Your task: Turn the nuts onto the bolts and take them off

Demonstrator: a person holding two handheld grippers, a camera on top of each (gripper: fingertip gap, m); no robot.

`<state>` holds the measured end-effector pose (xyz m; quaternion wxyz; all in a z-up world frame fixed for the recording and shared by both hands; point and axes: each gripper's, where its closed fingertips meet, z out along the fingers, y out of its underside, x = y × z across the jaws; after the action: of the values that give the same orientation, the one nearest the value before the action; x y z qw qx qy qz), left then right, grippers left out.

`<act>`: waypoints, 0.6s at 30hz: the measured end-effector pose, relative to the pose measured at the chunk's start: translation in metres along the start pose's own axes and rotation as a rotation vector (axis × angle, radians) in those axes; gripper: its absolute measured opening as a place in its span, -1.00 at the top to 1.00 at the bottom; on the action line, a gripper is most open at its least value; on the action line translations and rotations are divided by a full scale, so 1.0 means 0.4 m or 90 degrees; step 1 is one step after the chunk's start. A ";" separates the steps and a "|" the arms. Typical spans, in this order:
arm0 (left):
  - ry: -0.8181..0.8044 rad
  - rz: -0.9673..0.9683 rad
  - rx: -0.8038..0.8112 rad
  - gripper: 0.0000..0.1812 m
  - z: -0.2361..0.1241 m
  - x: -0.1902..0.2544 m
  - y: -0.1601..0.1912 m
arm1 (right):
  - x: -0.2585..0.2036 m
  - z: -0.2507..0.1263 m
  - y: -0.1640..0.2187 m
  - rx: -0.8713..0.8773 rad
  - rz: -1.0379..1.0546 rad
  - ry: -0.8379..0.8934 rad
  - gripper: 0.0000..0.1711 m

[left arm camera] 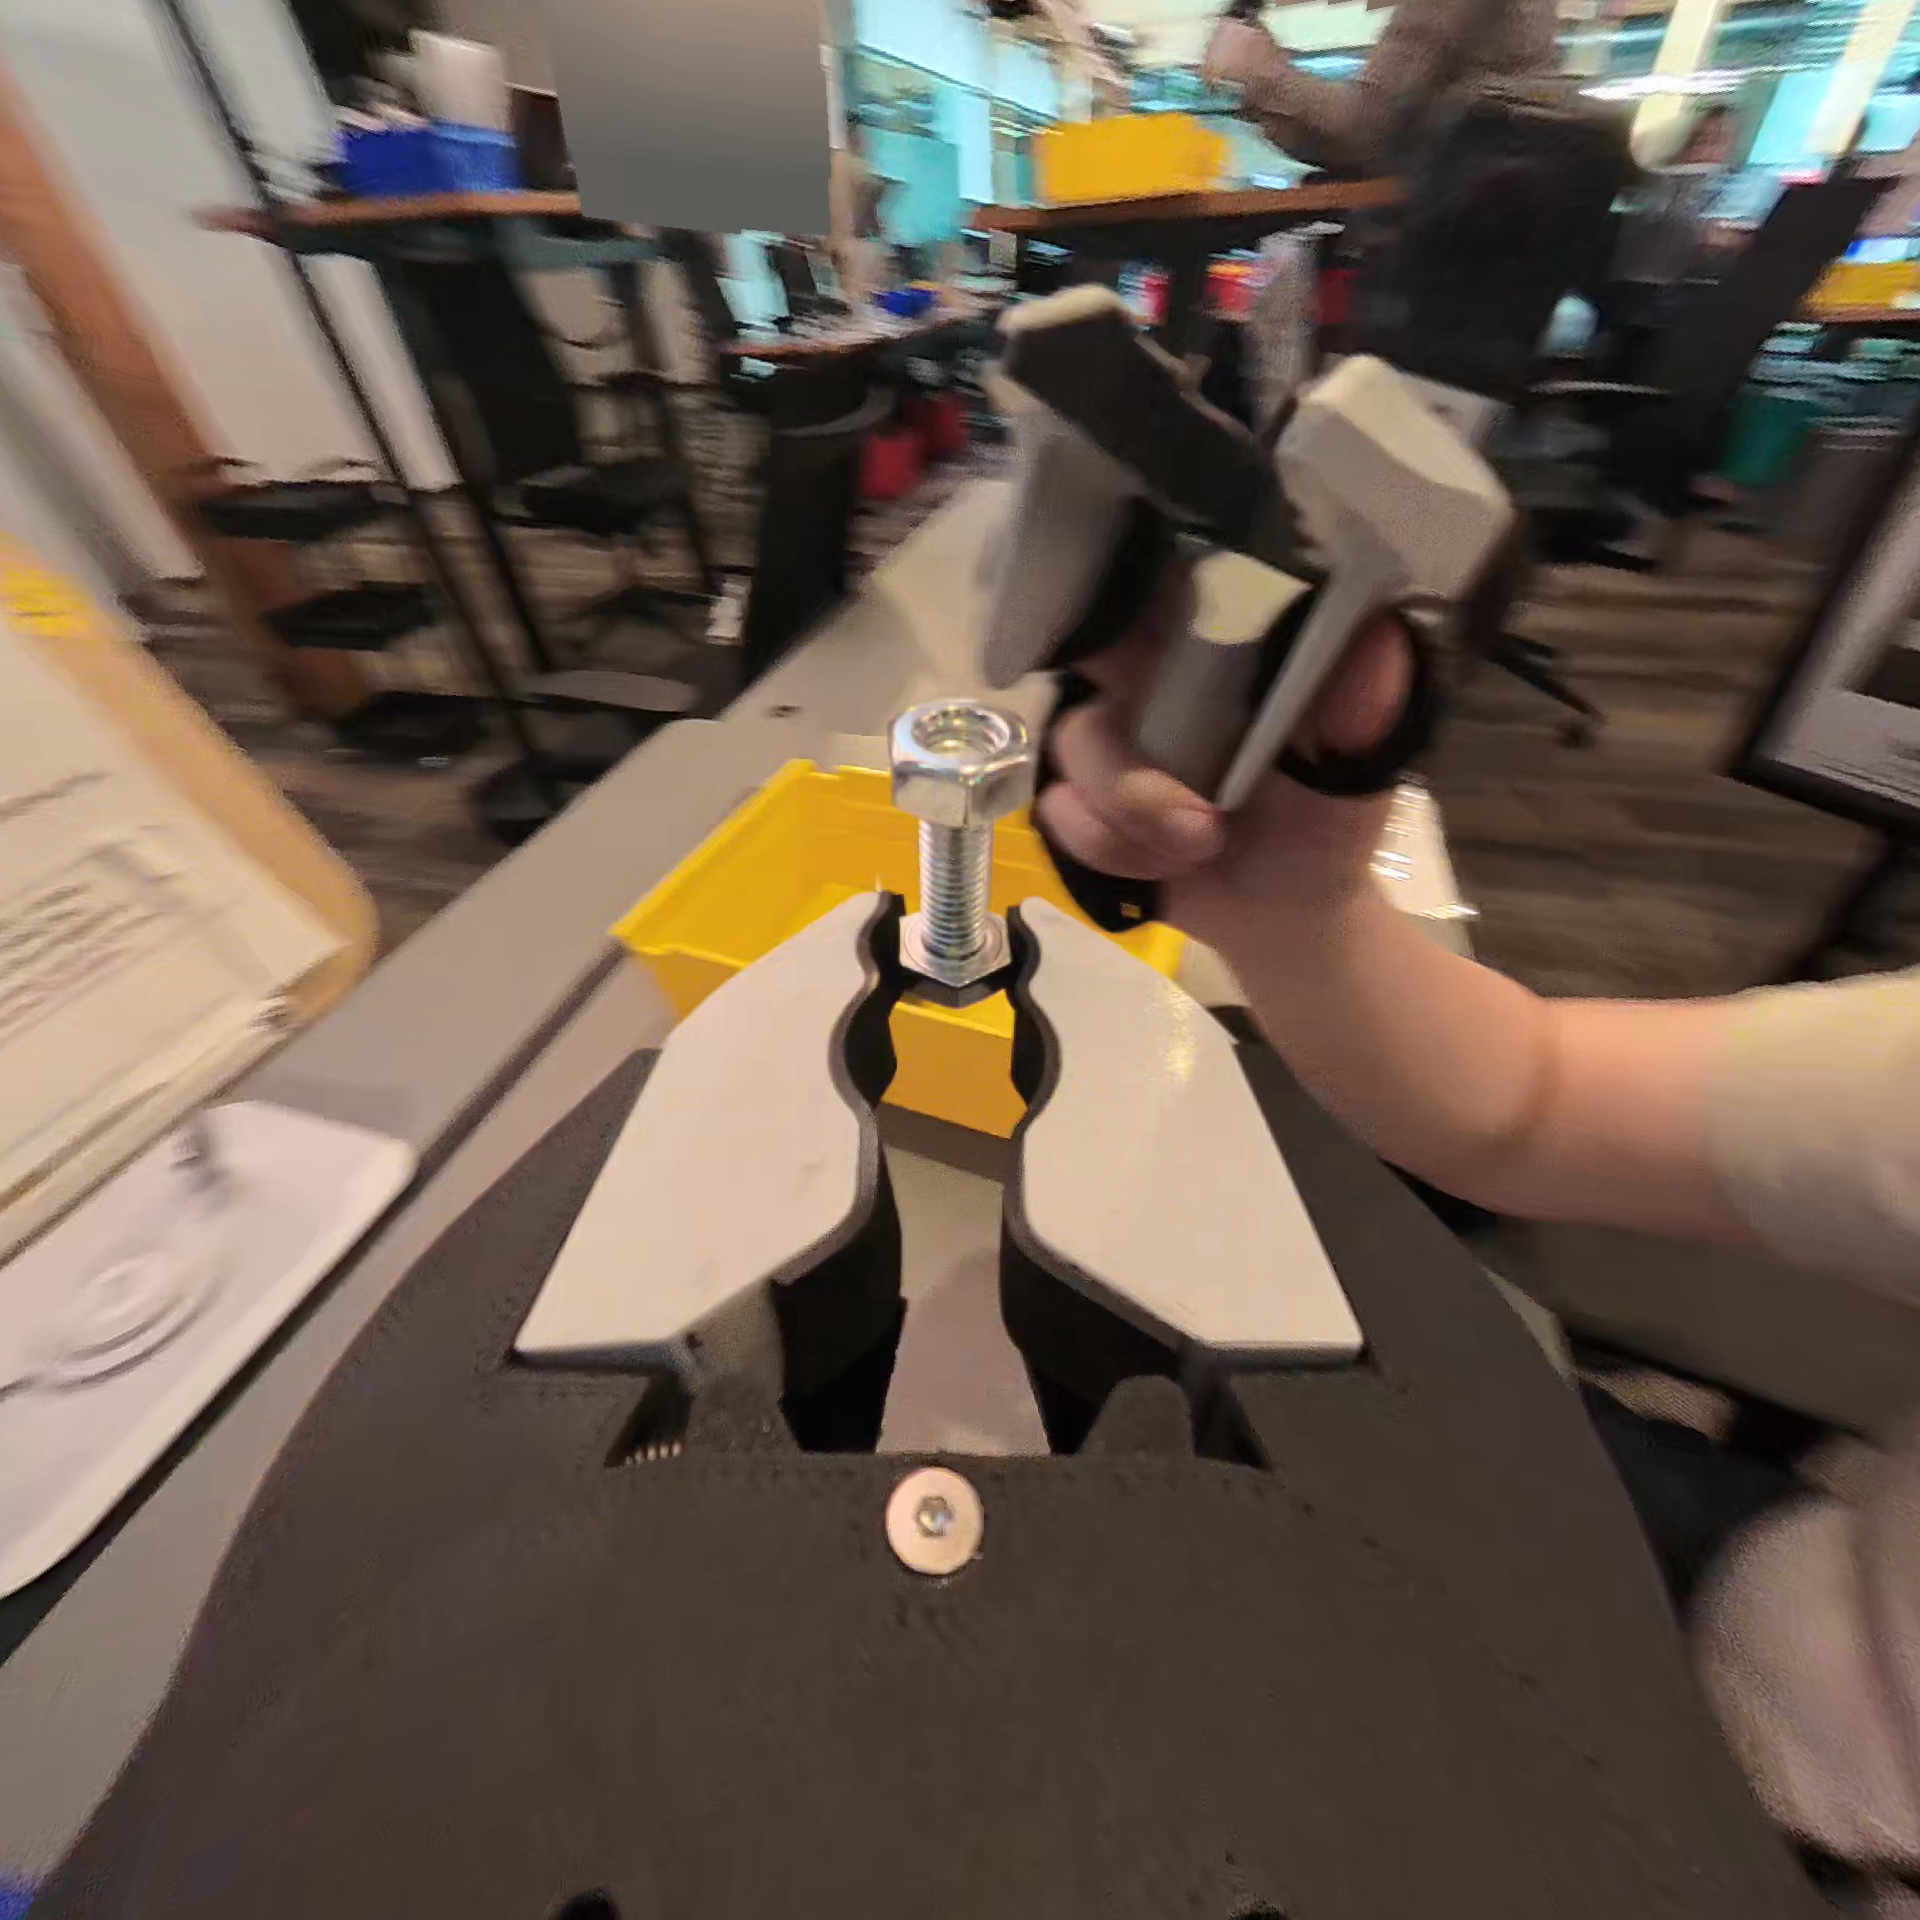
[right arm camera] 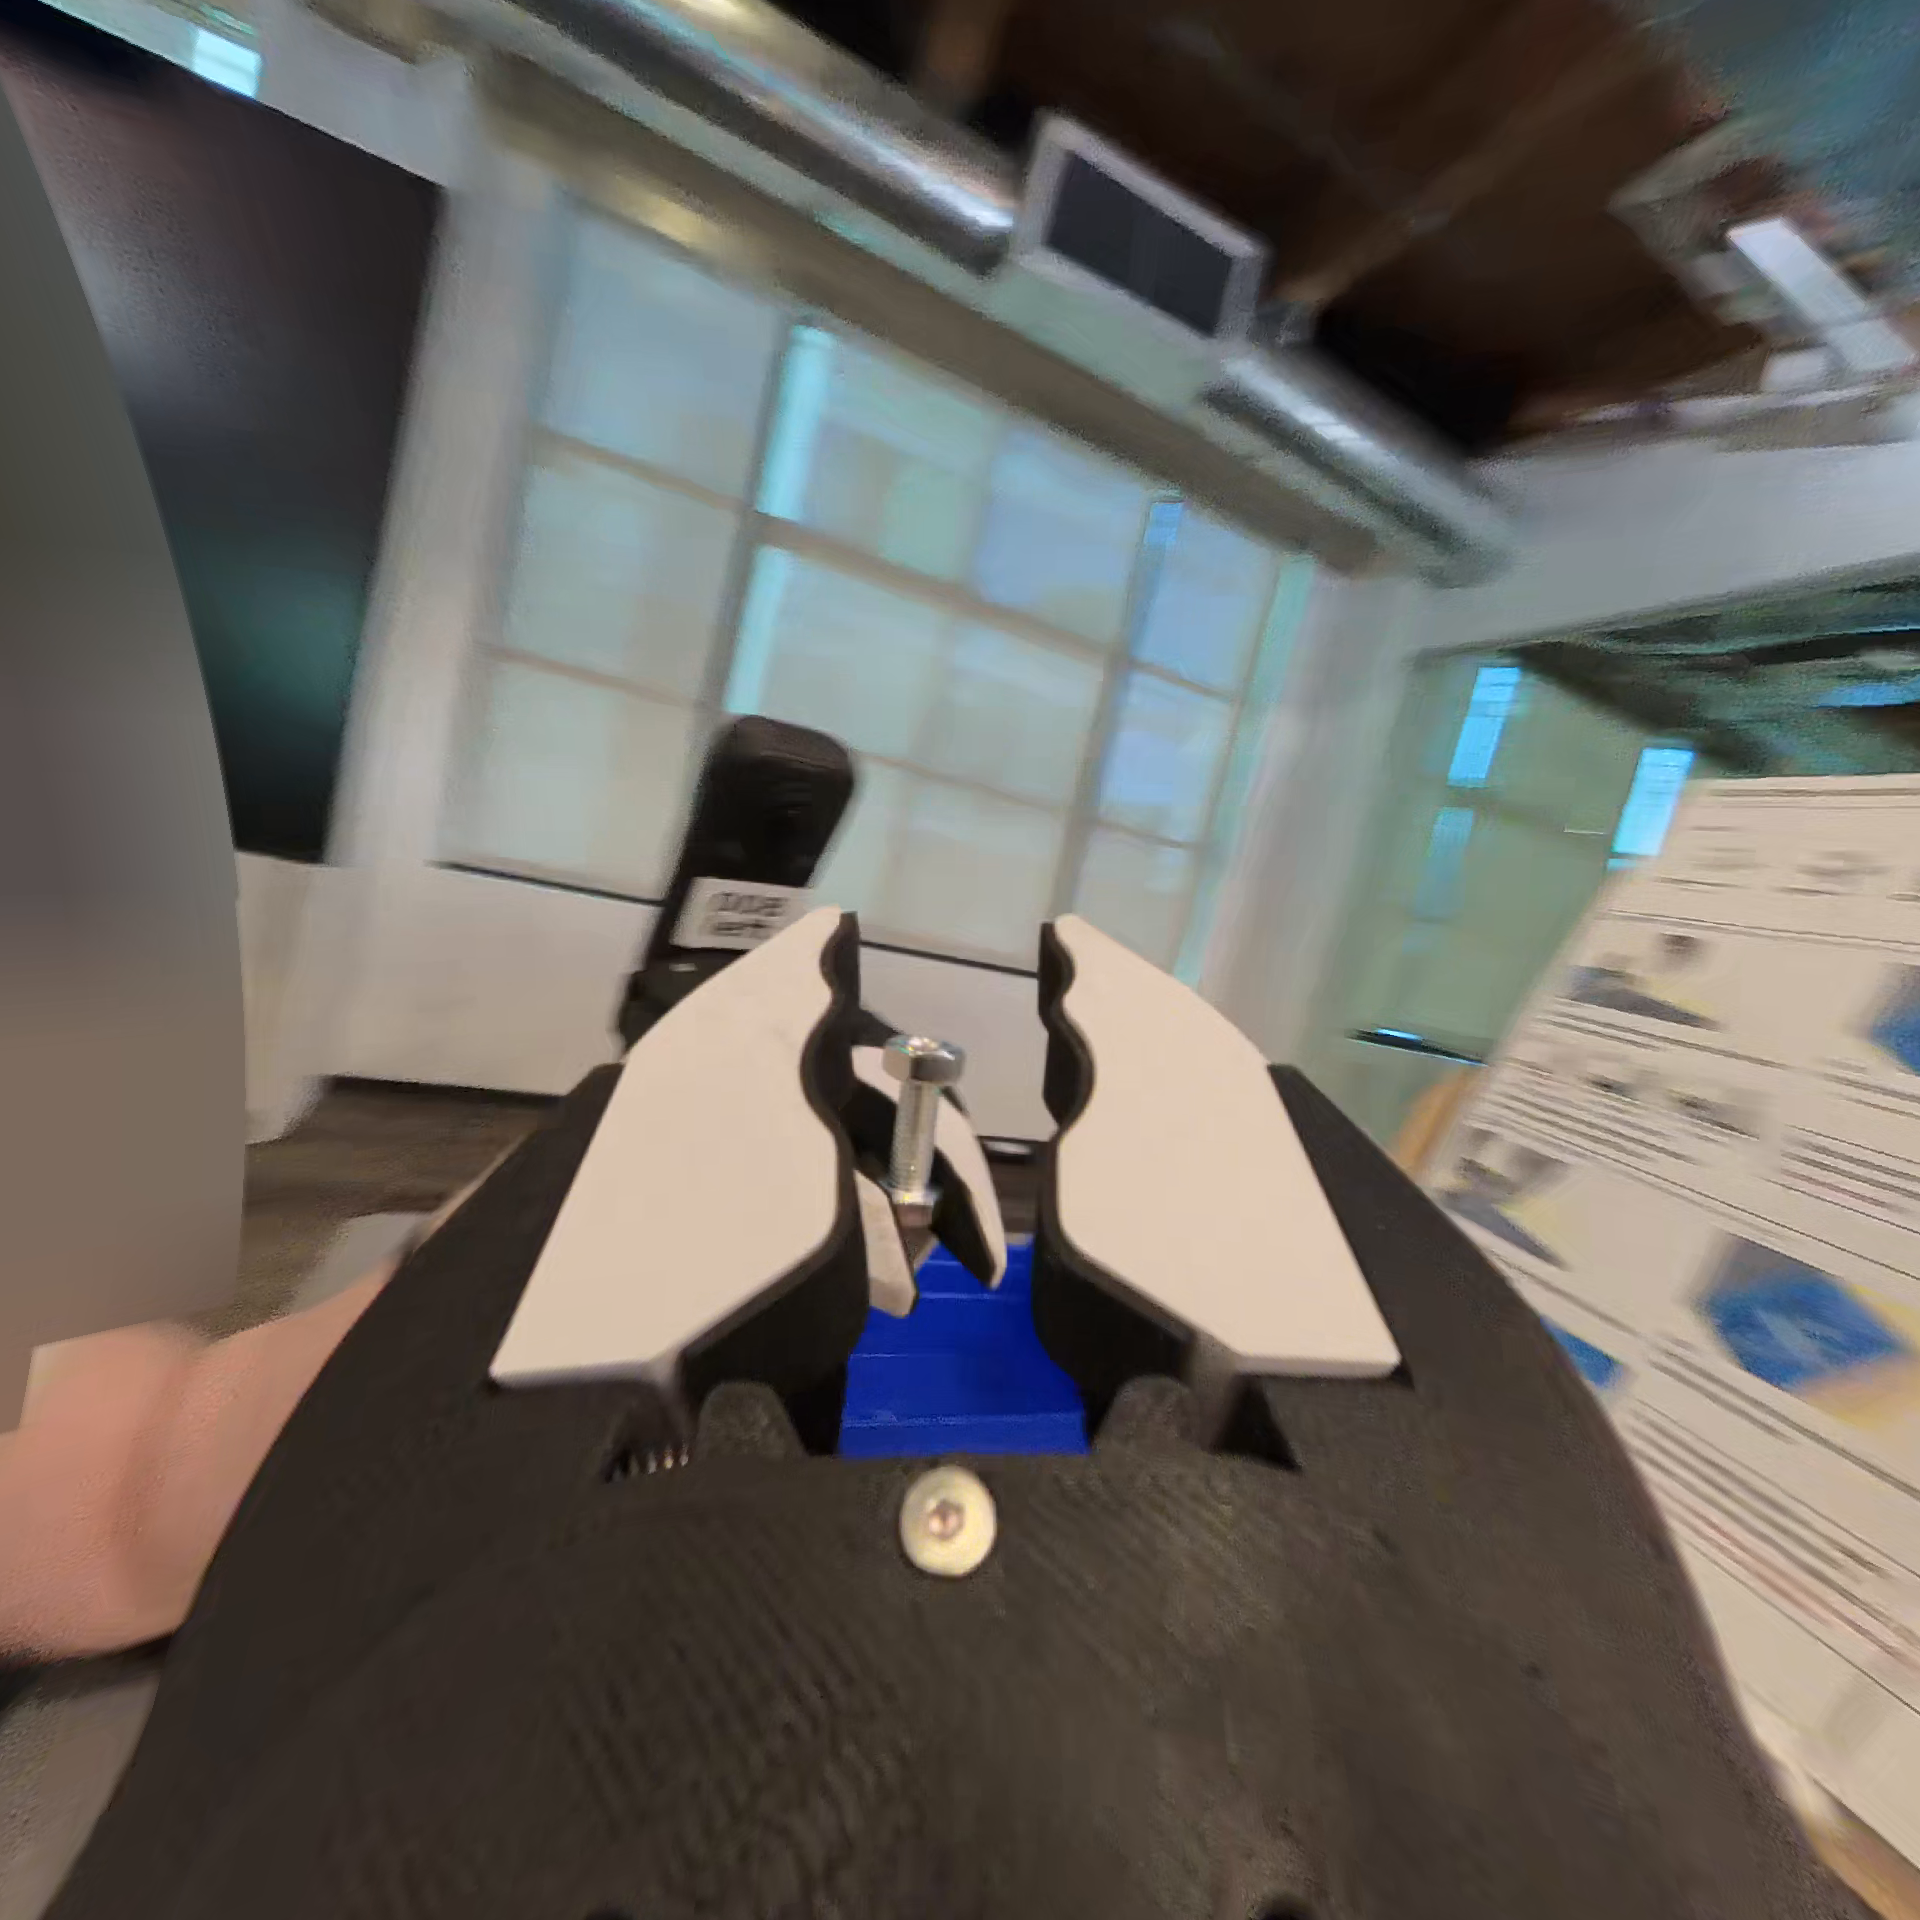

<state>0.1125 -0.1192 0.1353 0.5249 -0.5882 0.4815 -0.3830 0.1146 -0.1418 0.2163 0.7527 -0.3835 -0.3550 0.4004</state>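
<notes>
The left gripper is closed on the hexagonal head of a silver threaded steel bolt, which is held upright. A silver hexagonal steel nut sits at the bolt's top end. Behind the bolt a yellow plastic bin is seen. Right of the bolt, the right gripper is held with fingers apart, empty.

No writing can be read in either view. A white label on the far black device behind the left claw carries dark print, a printed poster stands at the right, and a printed sheet leans at the left; all are blurred.
</notes>
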 end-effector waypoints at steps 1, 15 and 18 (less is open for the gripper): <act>-0.044 0.008 0.006 0.80 -0.003 -0.028 0.001 | 0.009 0.007 0.015 -0.021 -0.026 0.042 0.61; -0.064 0.072 -0.045 0.80 0.012 -0.015 0.021 | -0.038 0.057 0.144 -0.199 -0.018 -0.005 0.78; 0.095 0.054 -0.043 0.80 0.008 0.073 0.017 | -0.092 0.030 0.112 -0.185 0.077 -0.171 0.79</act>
<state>0.1215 -0.1465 0.1265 0.4834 -0.5543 0.5563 -0.3867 0.0739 -0.1532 0.1747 0.6100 -0.4519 -0.4826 0.4368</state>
